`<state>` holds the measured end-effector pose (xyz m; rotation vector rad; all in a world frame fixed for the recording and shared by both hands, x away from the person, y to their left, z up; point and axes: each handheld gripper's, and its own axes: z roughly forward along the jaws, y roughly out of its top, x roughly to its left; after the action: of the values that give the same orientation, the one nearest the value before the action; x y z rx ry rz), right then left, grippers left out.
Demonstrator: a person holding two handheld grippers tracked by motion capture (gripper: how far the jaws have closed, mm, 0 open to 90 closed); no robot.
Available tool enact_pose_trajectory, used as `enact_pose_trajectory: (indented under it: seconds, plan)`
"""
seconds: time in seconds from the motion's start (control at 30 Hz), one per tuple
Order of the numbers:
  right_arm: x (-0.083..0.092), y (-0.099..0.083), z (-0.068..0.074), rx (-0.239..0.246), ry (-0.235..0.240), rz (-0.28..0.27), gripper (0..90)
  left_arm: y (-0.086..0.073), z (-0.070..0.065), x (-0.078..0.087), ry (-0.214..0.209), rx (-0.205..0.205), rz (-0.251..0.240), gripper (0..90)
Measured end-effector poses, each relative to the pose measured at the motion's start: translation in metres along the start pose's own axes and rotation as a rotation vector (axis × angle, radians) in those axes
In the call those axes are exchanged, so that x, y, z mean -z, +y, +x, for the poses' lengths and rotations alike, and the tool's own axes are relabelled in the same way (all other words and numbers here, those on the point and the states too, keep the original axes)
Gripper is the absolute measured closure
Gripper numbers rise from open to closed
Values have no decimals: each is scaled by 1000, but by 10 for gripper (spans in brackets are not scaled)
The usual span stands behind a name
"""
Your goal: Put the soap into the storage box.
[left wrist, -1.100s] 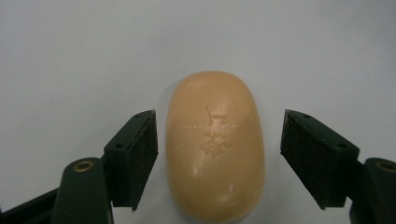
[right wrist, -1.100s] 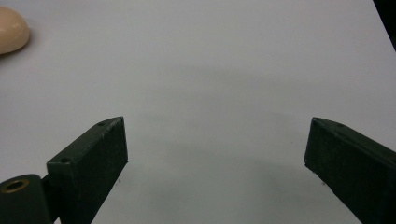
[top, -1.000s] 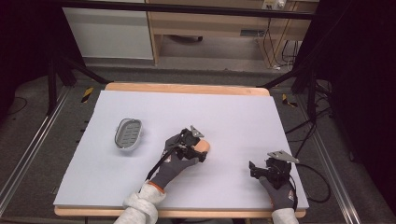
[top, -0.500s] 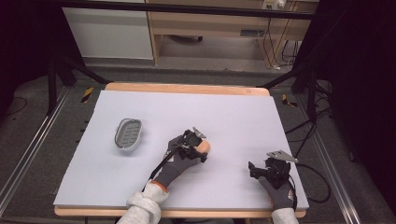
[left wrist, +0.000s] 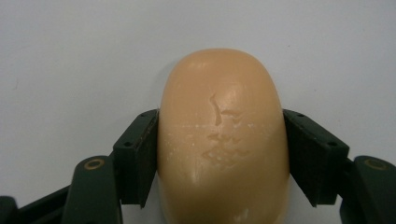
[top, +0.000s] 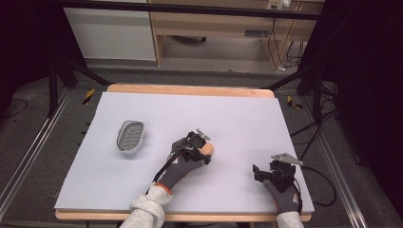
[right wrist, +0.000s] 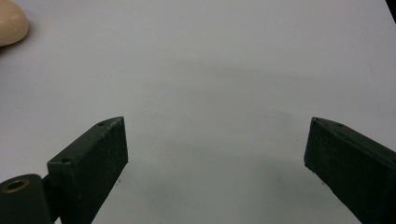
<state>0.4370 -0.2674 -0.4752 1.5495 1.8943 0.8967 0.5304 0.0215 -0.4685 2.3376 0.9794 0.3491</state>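
Note:
A peach-coloured bar of soap [left wrist: 222,140] sits between the jaws of my left gripper [left wrist: 222,116], and both pads press on its sides. From above, that soap [top: 208,149] and left gripper [top: 202,151] are near the middle of the white table top [top: 237,118]. I cannot tell whether the soap rests on the table or hangs just above it. My right gripper [top: 259,172] is near the front right, jaws wide apart over bare table. In its own view the right gripper [right wrist: 217,123] holds nothing, and the soap [right wrist: 11,23] shows at the top left.
A grey oval soap dish [top: 130,135] with a slotted insert lies on the left part of the table, well left of the left gripper. The table's wooden edge [top: 190,89] runs along the far side. Black cables trail off to the right.
The left hand and its gripper have edged slightly to the right around the soap. The right gripper has stayed in place.

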Motion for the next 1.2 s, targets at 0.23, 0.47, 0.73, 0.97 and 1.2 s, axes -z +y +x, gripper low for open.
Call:
enact_pose_trajectory:
  seconds: [0.23, 0.47, 0.73, 0.97, 1.2]
  plan:
    - [0, 0, -1, 1, -1, -4, 64, 0, 0, 3, -3, 4, 5, 316]
    - [0, 0, -1, 4, -3, -3, 64, 1, 2, 25, -18, 7, -36, 316]
    - [1, 0, 0, -5, -6, -5, 64, -4, 6, 51, -26, 18, -86, 316]
    - [1, 0, 0, -4, -13, -8, 64, -14, 14, 70, -33, 25, -115, 316]
    - [1, 0, -1, -4, -16, -9, 63, -22, 20, 85, -28, 29, -126, 316]
